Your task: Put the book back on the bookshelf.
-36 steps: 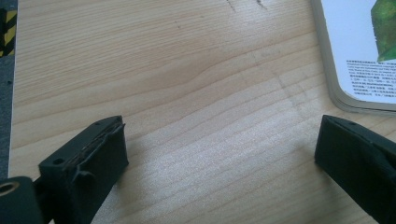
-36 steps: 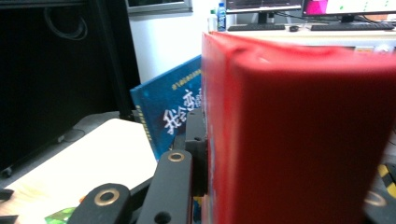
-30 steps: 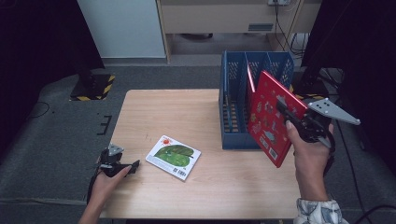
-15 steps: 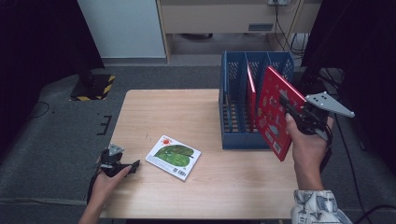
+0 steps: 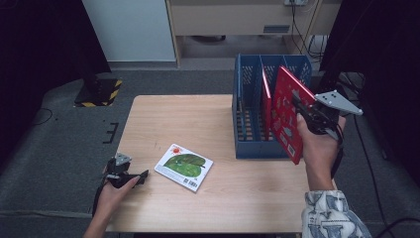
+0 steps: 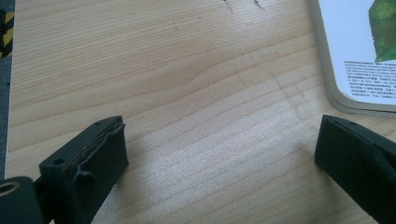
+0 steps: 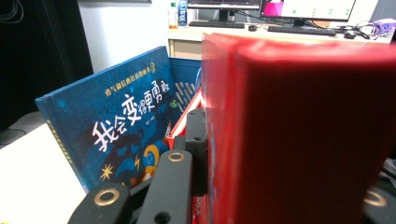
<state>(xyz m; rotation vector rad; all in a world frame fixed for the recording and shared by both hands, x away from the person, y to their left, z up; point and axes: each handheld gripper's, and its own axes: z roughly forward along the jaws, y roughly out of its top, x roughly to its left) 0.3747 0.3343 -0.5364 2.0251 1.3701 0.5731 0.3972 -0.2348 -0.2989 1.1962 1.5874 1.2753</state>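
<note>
Bench (image 5: 208, 119) was pale wood, visible grain, rectangular, matte. Blue plastic file rack (image 5: 250, 114) stood on its right half, slatted floor, upright dividers making slots. Red book (image 5: 287, 114) was a thin hard-cover, glossy, small pictures on the cover, held tilted at the rack's right end, its lower corner hanging past the rack's front edge, off the bench. Right tool (image 5: 303, 110) was clamped on the red book, black jaws pressing both covers; grey three-cornered plate on top of it. A second red-edged book (image 5: 266, 99) stood in a slot just left of it.

Left tool (image 5: 130, 177) rested at the bench's front-left corner, jaws spread wide, nothing between them. White flat book with a green leaf picture (image 5: 183, 166) lay just beside it, apart from it.

Right gripper view showed the red cover (image 7: 299, 135) close up, plain and smooth, plus a dark blue book (image 7: 116, 135) with white lettering leaning beside it. Left gripper view showed worn rubber pads (image 6: 100, 149), wood grain, and the white book's rounded corner (image 6: 355, 70) with fine print.
</note>
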